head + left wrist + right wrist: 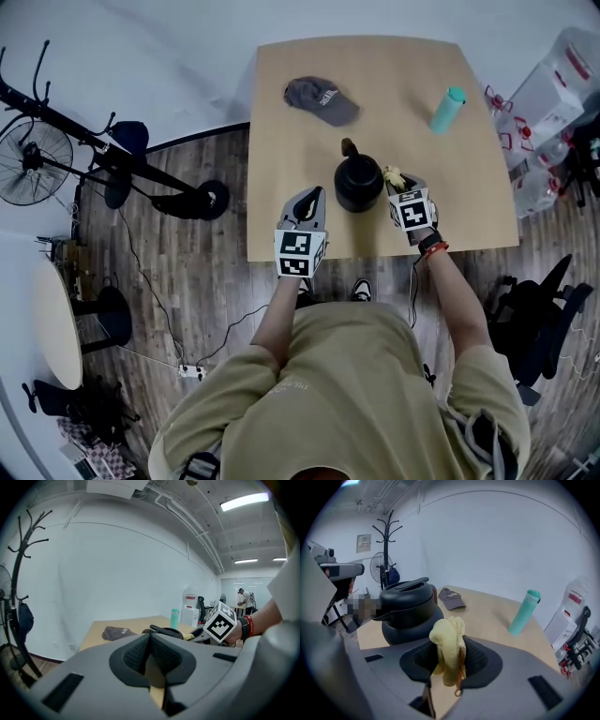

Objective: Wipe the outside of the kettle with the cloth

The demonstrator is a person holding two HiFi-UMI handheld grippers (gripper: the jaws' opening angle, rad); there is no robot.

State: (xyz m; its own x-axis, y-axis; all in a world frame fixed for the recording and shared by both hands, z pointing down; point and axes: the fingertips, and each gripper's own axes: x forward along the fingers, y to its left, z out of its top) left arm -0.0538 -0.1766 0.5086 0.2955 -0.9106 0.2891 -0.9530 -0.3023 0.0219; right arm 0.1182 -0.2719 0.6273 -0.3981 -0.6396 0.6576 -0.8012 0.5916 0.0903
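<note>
A black kettle (358,182) stands near the front edge of the wooden table (281,84); it also shows in the right gripper view (405,609) and, partly hidden, in the left gripper view (165,632). My right gripper (401,187) is just right of the kettle, shut on a yellow cloth (449,648) that bunches up between its jaws; the cloth (393,175) sits close to the kettle's side. My left gripper (307,204) hovers left of the kettle near the table edge, jaws shut (149,660) with nothing between them.
A grey cap (320,99) lies at the far left of the table and a teal bottle (447,109) lies at the far right. A coat stand (112,150) and a fan (33,159) are on the floor to the left, boxes and bottles (548,103) to the right.
</note>
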